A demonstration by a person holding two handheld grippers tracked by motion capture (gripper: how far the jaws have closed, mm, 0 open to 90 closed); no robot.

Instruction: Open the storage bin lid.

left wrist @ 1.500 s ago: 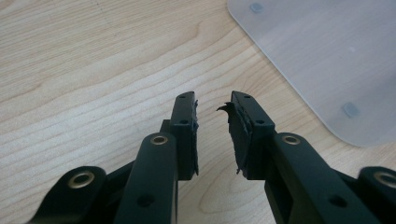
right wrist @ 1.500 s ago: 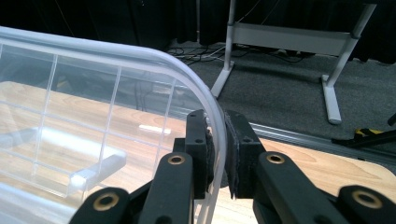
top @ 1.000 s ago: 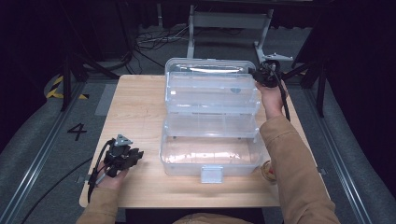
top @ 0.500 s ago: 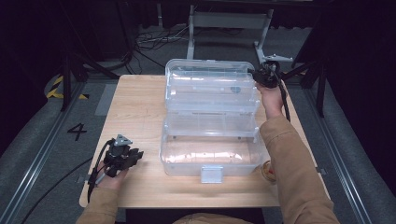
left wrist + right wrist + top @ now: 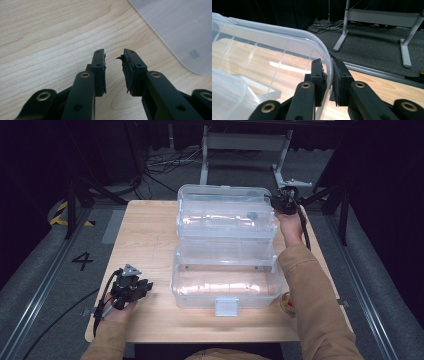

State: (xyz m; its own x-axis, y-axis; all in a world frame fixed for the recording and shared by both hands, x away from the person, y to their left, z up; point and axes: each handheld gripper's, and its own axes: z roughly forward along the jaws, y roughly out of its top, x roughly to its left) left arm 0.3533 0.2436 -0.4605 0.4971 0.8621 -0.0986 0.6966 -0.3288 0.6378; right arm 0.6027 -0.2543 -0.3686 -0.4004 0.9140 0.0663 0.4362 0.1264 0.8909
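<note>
Right tongs clamped on the rim of the opened clear plastic box; left tongs idle.

Clear plastic storage box (image 5: 226,252) with tiered trays sits mid-table on the light wooden table (image 5: 145,235), its white latch (image 5: 226,306) facing the person. Right tongs (image 5: 284,202) at the far right corner, jaws pinching the transparent lid wall (image 5: 287,50), one pad inside, one outside. Left tongs (image 5: 131,287) rest on the table near the box's left front, jaws parted, nothing between them; box corner (image 5: 180,32) just beside.
</note>
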